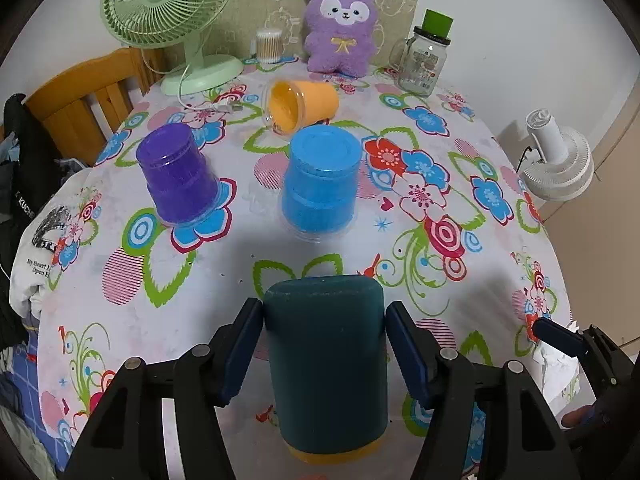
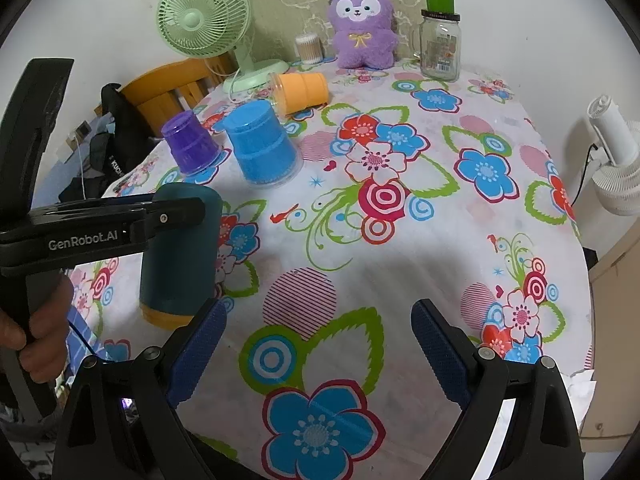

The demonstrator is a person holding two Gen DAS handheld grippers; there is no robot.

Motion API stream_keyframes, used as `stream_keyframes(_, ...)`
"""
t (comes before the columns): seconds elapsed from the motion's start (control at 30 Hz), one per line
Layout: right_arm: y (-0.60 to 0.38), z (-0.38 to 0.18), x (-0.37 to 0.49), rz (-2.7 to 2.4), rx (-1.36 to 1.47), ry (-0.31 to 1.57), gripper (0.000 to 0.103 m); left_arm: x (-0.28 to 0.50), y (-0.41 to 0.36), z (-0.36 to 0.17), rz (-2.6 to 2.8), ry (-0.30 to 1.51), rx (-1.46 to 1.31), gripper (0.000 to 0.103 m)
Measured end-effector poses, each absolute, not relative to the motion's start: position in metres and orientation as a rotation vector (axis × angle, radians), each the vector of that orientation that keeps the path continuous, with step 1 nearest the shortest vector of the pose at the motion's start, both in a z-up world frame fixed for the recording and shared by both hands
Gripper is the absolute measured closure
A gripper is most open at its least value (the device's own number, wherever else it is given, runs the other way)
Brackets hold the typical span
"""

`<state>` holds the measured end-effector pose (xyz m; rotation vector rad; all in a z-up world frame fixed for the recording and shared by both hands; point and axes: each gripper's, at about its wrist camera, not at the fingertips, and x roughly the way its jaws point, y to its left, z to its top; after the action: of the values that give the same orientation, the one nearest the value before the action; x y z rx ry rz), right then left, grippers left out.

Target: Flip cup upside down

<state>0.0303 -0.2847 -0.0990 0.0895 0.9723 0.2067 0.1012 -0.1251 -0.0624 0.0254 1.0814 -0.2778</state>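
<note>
A dark teal cup (image 1: 326, 364) with a yellow rim stands upside down on the floral tablecloth (image 1: 420, 240), between the fingers of my left gripper (image 1: 325, 350). The pads (image 1: 240, 348) sit at its sides with a thin gap on the right, so the jaws look open around it. The same cup shows in the right wrist view (image 2: 180, 256), with the left gripper (image 2: 120, 220) beside it. My right gripper (image 2: 318, 352) is open and empty over the near tablecloth (image 2: 400, 260). An orange cup (image 1: 300, 106) lies on its side farther back.
A purple cup (image 1: 176, 176) and a blue cup (image 1: 320, 184) stand upside down mid-table. At the back are a green fan (image 1: 176, 20), a purple plush toy (image 1: 340, 28), a glass jar (image 1: 424, 60) and cotton swabs (image 1: 269, 46). A white fan (image 1: 560, 160) stands off the right edge.
</note>
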Motion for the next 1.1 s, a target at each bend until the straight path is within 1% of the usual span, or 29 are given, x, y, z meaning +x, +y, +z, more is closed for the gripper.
stream_keyframes(0.33,-0.283,-0.095,0.024,0.207,0.083,0.963,0.008,0.089,-0.124,-0.05,-0.287,1.053,0.026,0.039)
stream_keyframes(0.37,-0.282,-0.094,0.023,0.207,0.083,0.962,0.008,0.088,-0.123,-0.049,-0.287,1.049,0.026,0.041)
stream_keyframes(0.47,-0.282,-0.094,0.022,0.208,0.082,0.96,0.008,0.086,-0.123,-0.044,-0.289,1.039,0.03,0.051)
stream_keyframes(0.73,-0.28,-0.092,0.02,0.211,0.079,0.958,0.008,0.082,-0.12,-0.041,-0.286,1.029,0.036,0.051)
stream_keyframes(0.83,-0.28,-0.092,0.02,0.205,0.081,0.961,0.008,0.085,-0.119,-0.044,-0.287,1.043,0.024,0.044)
stream_keyframes(0.9,-0.281,-0.093,0.02,0.2,0.084,0.965,0.008,0.09,-0.117,-0.044,-0.285,1.058,0.01,0.033)
stream_keyframes(0.93,-0.281,-0.094,0.02,0.197,0.087,0.967,0.008,0.092,-0.116,-0.045,-0.286,1.06,0.007,0.031)
stream_keyframes(1.07,-0.286,-0.099,0.021,0.189,0.095,0.974,0.008,0.105,-0.119,-0.05,-0.29,1.089,0.014,0.017)
stream_keyframes(1.1,-0.286,-0.1,0.022,0.187,0.097,0.976,0.008,0.109,-0.12,-0.053,-0.294,1.098,0.02,0.017)
